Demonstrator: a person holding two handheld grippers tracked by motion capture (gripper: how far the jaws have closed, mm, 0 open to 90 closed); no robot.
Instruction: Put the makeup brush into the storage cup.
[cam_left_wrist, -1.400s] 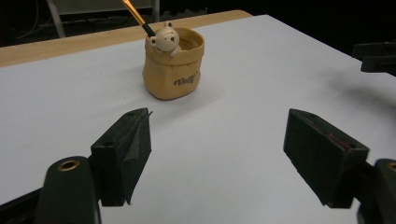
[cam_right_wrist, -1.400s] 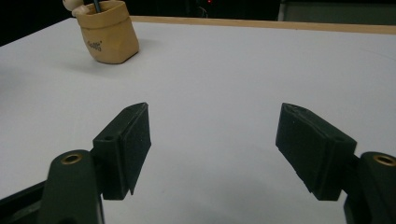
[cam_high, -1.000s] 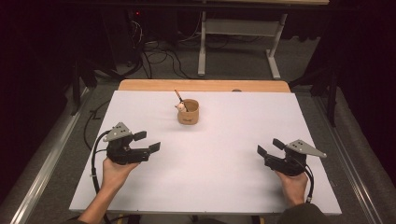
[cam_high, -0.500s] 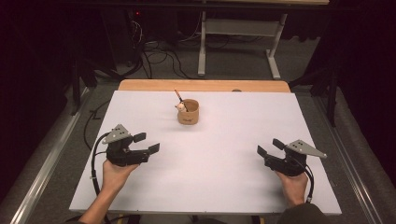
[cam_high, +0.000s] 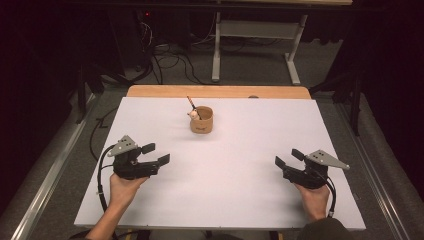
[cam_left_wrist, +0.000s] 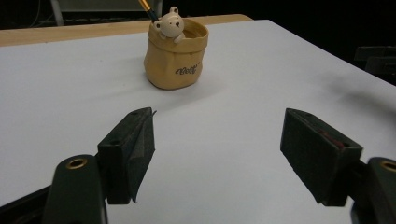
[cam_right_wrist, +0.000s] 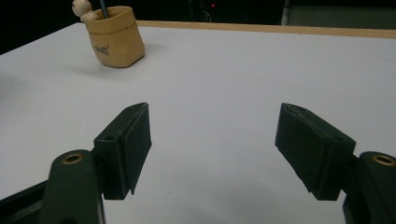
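Tan fabric-look pen pot (cam_high: 201, 120) with a small cream bear figure (cam_high: 193, 114) peeking over its rim and a dark pencil (cam_high: 191, 102) standing in it sits upright on the white desk (cam_high: 240, 200), near the middle of the far edge and well apart from both claws. Judging by where the hands rest, the step in hand is likely a reach toward the pot. To do it well, a claw should probably approach level with the soft wall, straddle the pot below the rim, and close gently so the pot neither tips nor squashes and the pencil stays in. The left claw (cam_high: 154, 154) lies near the desk's left edge, jaws spread wide, nothing between them and only bare desk ahead; in the left gripper view the pot (cam_left_wrist: 175, 56) stands straight in front. The right claw (cam_high: 287, 159) lies near the right edge, likewise released and empty, with the pot (cam_right_wrist: 115, 36) far off to its upper left in the right gripper view.
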